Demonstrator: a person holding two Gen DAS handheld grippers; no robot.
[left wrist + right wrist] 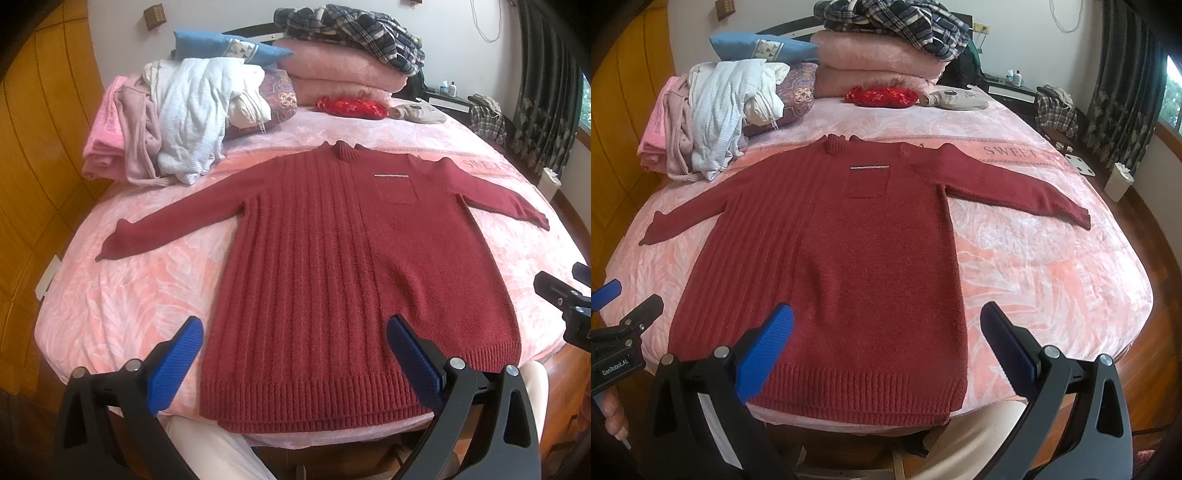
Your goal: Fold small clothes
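I have the dark red ribbed knit sweater [332, 258] spread flat, front up, on the pink leaf-patterned bedspread [129, 295], collar pointing away from me, both sleeves stretched out to the sides and the ribbed hem at the near edge of the bed. My left gripper [295, 354] hangs over the hem with its blue pads wide apart and nothing between them; my right gripper [886, 343] is the same, spread wide and empty above the right half of the hem.

No fold shows yet, so I judge the first step is bringing a sleeve across the body. To do it well I would pinch each sleeve close to the cuff, taking both knit layers, and lay it straight over the chest without dragging the body or bunching the bedspread underneath. The knit looks thick and soft, so I expect it to sag and stretch if I lift from one point only.

Near the left sleeve sits a heap of pale striped and pink clothes [177, 122], close to the shoulder but not touching that I can tell. Farther back are folded pink blankets [340, 70] with a plaid garment [354, 29] on top, and a small red embroidered pouch [351, 107]. The space around the right sleeve is bare bedspread.
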